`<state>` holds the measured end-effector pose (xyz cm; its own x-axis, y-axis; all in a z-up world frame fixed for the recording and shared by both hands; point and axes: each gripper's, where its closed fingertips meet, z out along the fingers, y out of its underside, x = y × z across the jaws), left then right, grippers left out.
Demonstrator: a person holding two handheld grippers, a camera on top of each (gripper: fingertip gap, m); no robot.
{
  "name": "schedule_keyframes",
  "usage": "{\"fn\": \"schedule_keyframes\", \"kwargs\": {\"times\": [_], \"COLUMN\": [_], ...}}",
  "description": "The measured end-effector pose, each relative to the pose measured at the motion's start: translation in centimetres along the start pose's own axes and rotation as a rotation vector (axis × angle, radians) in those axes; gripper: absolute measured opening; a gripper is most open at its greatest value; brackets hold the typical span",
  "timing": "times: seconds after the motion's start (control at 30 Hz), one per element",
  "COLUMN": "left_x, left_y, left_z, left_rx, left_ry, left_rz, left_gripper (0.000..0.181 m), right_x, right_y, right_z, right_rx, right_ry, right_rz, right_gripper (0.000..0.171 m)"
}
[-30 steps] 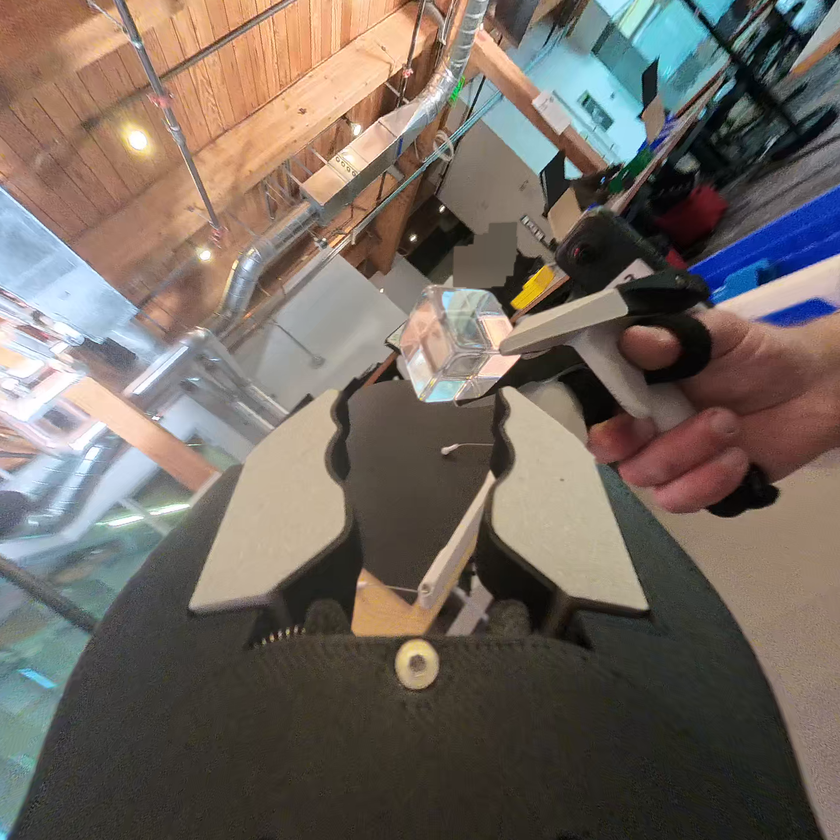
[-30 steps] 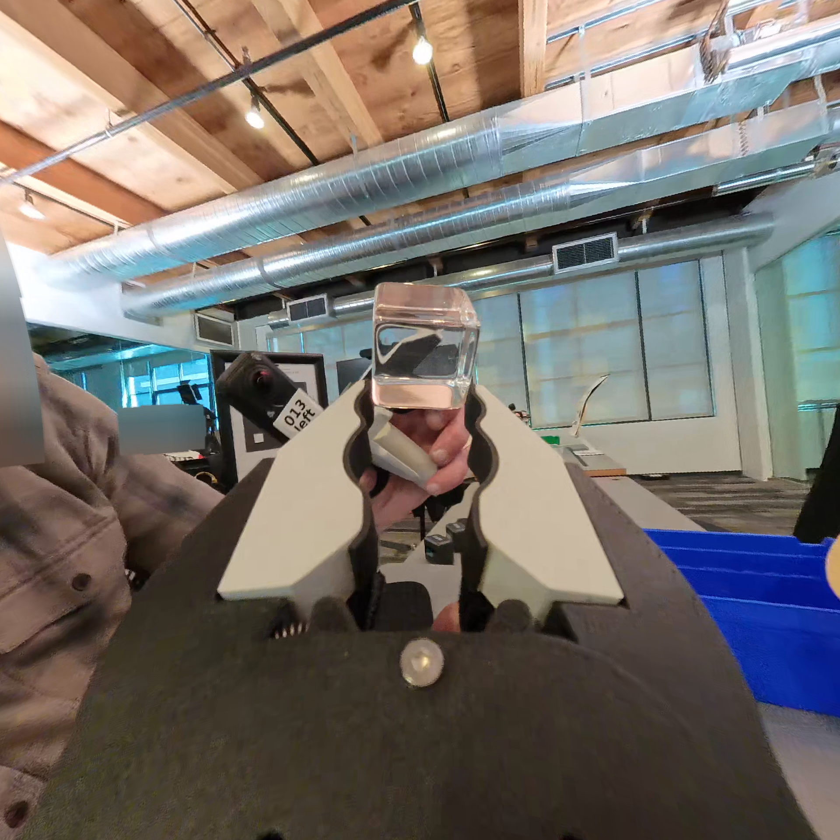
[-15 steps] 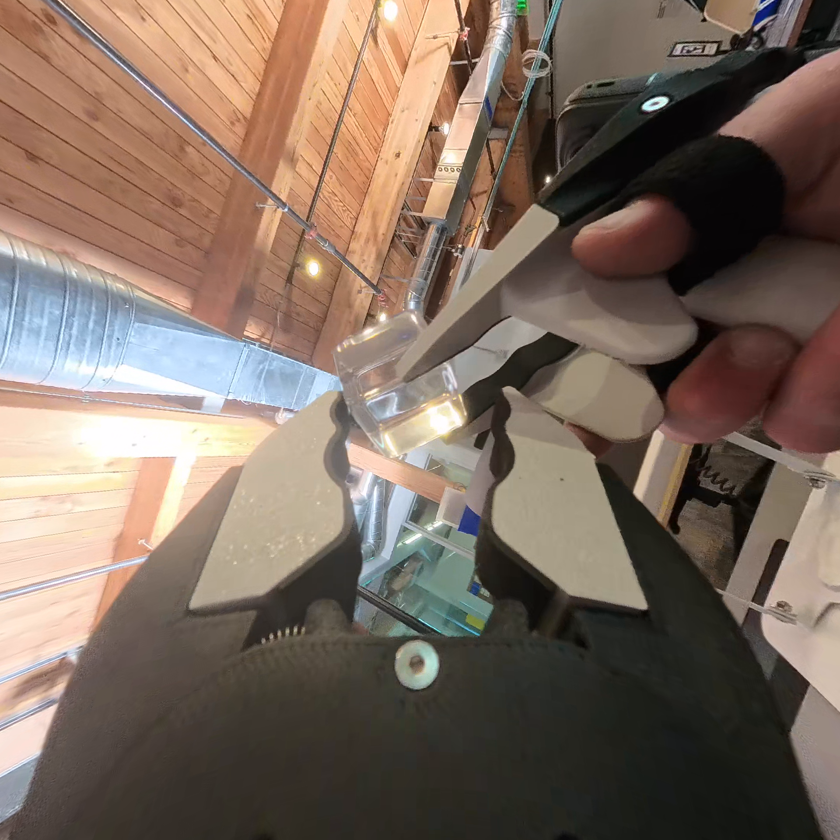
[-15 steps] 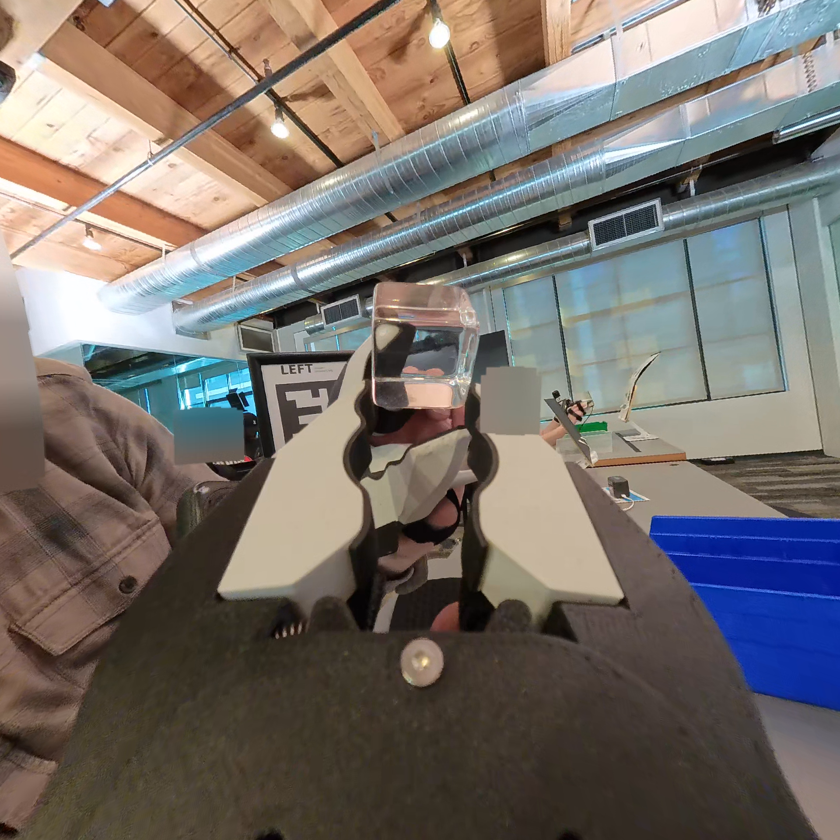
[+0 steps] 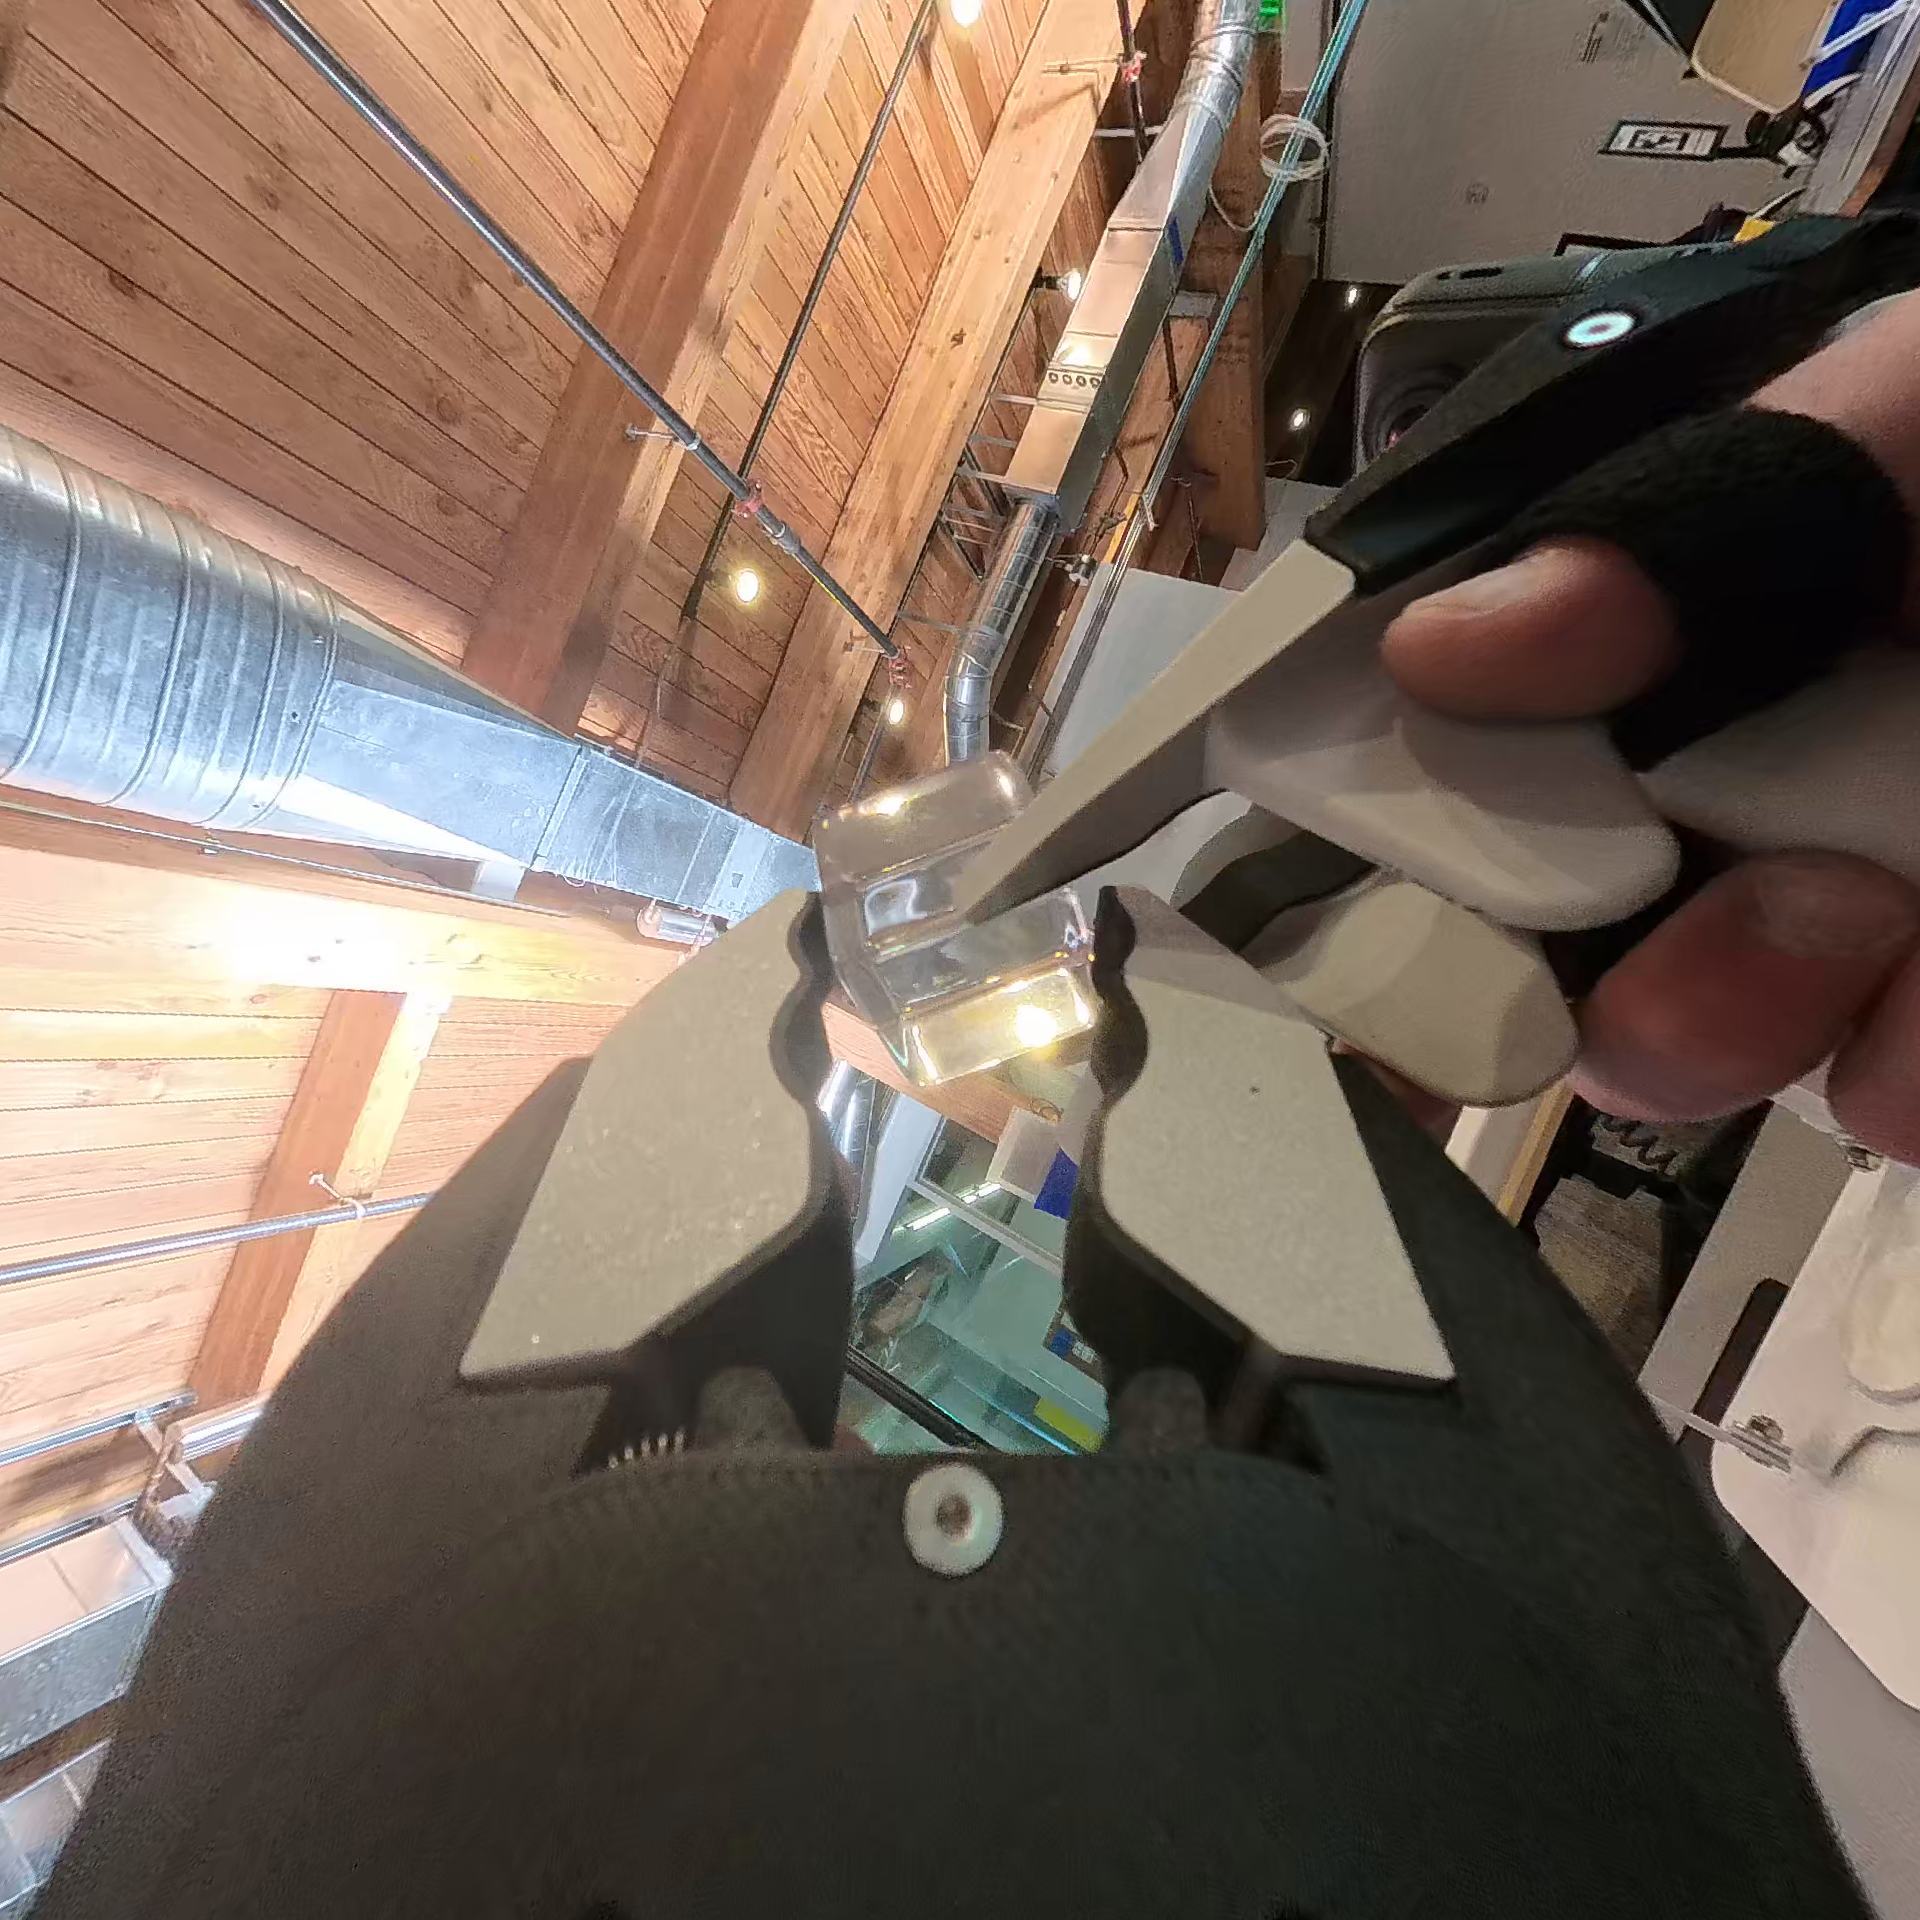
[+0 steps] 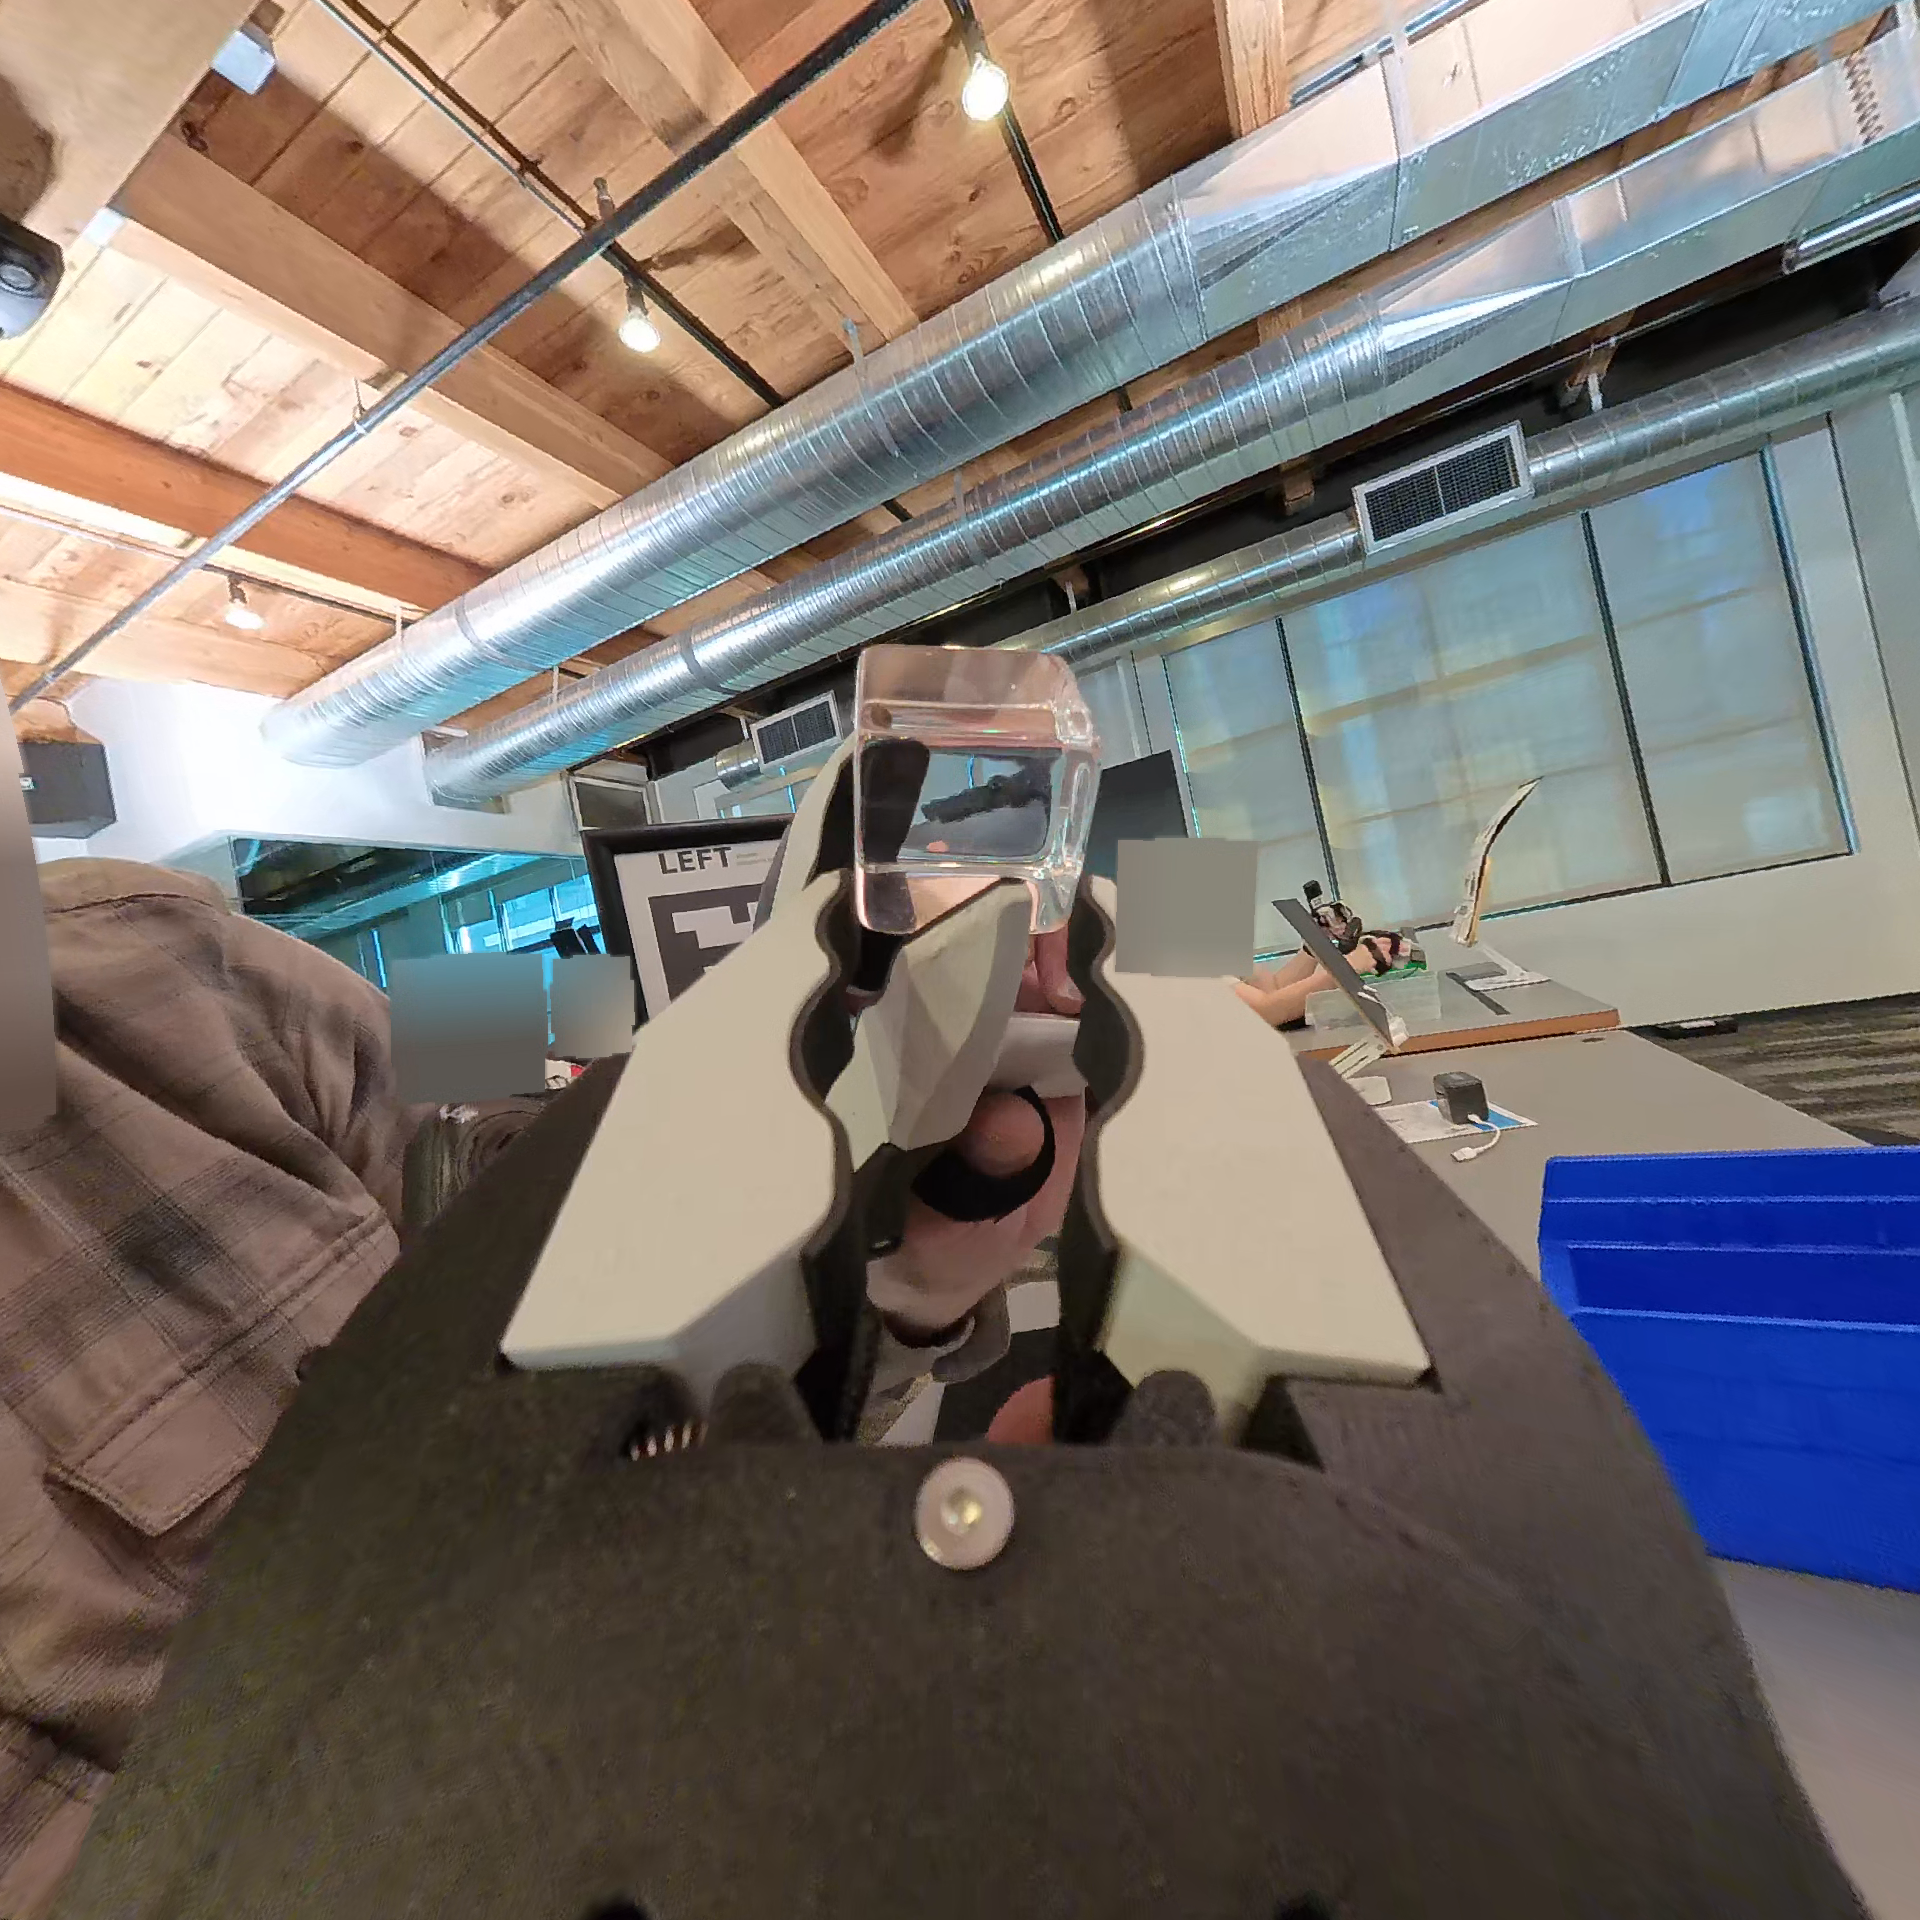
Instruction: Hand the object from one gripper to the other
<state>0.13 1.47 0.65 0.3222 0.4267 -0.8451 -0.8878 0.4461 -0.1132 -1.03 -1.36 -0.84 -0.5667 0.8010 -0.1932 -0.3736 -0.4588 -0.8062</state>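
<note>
A clear cube point(image 6: 971, 800) is held up in the air by my right gripper point(image 6: 961, 894), whose two pads are pressed on its sides. In the left wrist view the cube point(image 5: 956, 935) sits between the tips of my left gripper point(image 5: 954, 909). The left jaws stand a little wider than the cube, with a thin dark gap at the right pad, so they do not press on it. One right finger point(image 5: 1143, 769) lies across the cube's top face. A left finger point(image 6: 935, 1018) shows under the cube, between the right fingers.
A person's hand point(image 5: 1766, 831) holds the right gripper close by on the right. A plaid sleeve point(image 6: 156, 1143) is on the left. A blue bin point(image 6: 1745, 1351) stands on the grey table point(image 6: 1558, 1091) at the right. Wooden ceiling and metal ducts are overhead. My two grippers' fingertips are within a few centimetres of each other.
My left gripper came up to the cube and its jaws have narrowed around it. The right gripper has kept its hold on the cube throughout.
</note>
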Motion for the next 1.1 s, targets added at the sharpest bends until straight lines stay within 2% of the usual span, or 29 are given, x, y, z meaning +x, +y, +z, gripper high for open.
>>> {"fn": "schedule_keyframes", "kwargs": {"times": [0.17,0.27,0.53,0.7,0.83,0.93,1.1], "left_x": [0.0,-0.1,1.6,3.7,5.2,5.8,5.8], "left_y": [0.2,1.0,4.2,5.9,5.9,5.3,5.1], "left_z": [0.2,0.5,0.7,0.3,0.1,0.1,0.3], "left_rx": [-0.013,-0.05,-0.238,-0.383,-0.41,-0.394,-0.384], "left_ry": [0.026,0.069,0.374,0.54,0.61,0.614,0.602], "left_rz": [0.026,0.032,0.177,0.335,0.397,0.413,0.396], "left_gripper": [0.048,0.047,0.047,0.048,0.048,0.047,0.048], "right_x": [0.3,1.2,3.5,4.9,6.2,6.9,6.9], "right_y": [-0.1,-0.6,-2.3,-0.7,0.8,1.4,1.1], "right_z": [0.0,-0.5,-1.6,-1.4,-1.7,-2.1,-2.2], "right_rx": [-0.001,-0.024,-0.235,-0.392,-0.459,-0.486,-0.479], "right_ry": [0.027,0.087,0.366,0.505,0.581,0.611,0.615], "right_rz": [-0.021,-0.077,-0.424,-0.525,-0.527,-0.521,-0.546], "right_gripper": [0.038,0.044,0.056,0.059,0.053,0.042,0.041]}}
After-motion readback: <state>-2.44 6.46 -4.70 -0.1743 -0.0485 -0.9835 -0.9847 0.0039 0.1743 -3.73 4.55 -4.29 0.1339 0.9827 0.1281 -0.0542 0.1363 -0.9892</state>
